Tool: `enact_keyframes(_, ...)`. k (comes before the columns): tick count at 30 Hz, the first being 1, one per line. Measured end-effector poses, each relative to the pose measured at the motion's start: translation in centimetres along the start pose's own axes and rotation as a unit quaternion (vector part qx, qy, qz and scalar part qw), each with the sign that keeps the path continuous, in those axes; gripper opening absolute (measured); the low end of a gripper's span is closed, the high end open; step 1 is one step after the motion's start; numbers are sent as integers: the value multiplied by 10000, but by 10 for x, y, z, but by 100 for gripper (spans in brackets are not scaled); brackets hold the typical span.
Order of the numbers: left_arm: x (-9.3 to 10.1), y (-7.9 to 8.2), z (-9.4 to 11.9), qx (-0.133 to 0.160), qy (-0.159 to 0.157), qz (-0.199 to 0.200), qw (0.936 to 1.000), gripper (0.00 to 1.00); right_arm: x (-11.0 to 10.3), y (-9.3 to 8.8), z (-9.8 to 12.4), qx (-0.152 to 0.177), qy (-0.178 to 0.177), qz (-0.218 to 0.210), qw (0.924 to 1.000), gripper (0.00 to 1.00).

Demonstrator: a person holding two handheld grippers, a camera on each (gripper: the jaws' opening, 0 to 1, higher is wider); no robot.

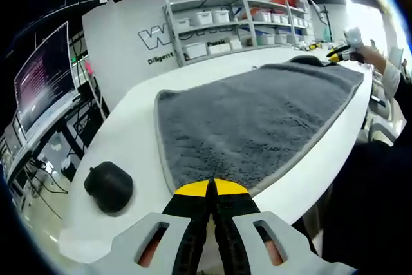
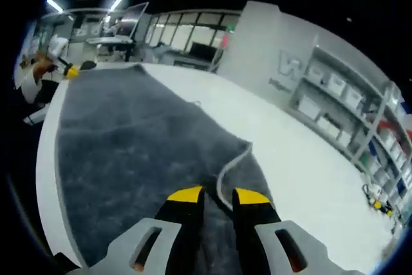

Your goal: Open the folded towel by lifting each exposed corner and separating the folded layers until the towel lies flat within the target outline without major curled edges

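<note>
left gripper view: black case (image 1: 109,187) on surface (image 1: 132,140) beside grey towel (image 1: 257,117) | left gripper (image 1: 211,188) jaws together above towel edge | right gripper (image 2: 217,196) jaws apart, low over towel's curled edge (image 2: 226,170)

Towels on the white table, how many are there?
1. One gray towel lies spread over the white table, its near edge at the left gripper. More could be hidden beneath it.
</note>
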State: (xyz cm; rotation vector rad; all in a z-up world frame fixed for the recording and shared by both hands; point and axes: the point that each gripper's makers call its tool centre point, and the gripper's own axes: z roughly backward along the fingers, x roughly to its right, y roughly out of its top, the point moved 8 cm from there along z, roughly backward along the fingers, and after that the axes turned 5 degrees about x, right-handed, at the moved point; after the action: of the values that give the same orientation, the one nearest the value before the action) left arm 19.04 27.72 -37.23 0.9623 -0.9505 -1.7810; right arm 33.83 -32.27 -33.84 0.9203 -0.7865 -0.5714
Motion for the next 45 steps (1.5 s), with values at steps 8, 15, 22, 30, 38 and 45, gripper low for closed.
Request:
enact_keyframes(8, 0, 0, 1, 8, -9, 36, 10000, 1, 4, 2, -16, -229, -161, -16, 9996, 14)
enact_keyframes(15, -1, -1, 1, 33, -26, 71, 10000, 1, -2, 4, -32, -244, -212, -214, 9992, 15)
enact_keyframes(22, -1, -1, 1, 58, -35, 78, 9999, 1, 4, -2, -48, -368, -418, -250, 9981, 12)
enact_keyframes(30, -1, -1, 1, 63, -45, 70, 9999, 1, 18, -1, -43, -598, -543, 57, 9967, 0)
enact_keyframes(38, 0, -1, 1, 43, -38, 50, 10000, 1, 37, 5, -37, -691, -749, 377, 9941, 0)
enact_keyframes(45, 0, -1, 1, 32, -38, 41, 10000, 1, 59, 9, -33, -756, -994, 442, 9912, 0)
